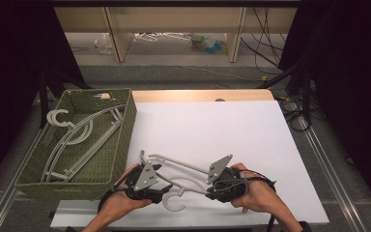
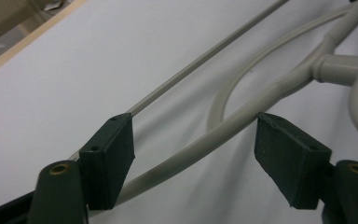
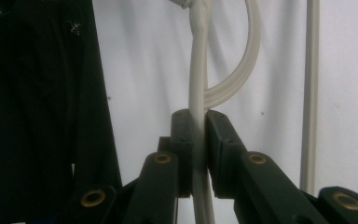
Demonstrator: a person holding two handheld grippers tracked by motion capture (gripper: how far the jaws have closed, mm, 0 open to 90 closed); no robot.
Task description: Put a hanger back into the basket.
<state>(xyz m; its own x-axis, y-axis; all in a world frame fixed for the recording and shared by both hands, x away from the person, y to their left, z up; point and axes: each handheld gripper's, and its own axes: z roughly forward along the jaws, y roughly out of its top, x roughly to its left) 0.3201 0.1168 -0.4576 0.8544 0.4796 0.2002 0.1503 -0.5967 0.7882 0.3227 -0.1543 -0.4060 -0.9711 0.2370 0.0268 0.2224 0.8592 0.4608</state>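
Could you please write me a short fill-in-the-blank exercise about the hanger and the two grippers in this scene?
1. The right gripper is ____ on the grey hanger.
2. The left gripper has its jaws ____ around the hanger's arm.
3. More hangers lie in the ____ basket.

Missing words: shut; open; green

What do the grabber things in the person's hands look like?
Each gripper, left and right, is black with a grey three-cornered plate on top. The fingers are flat, dark blocks on arms with brass-coloured rivets. A black cable trails from the right one. Forearms are bare.
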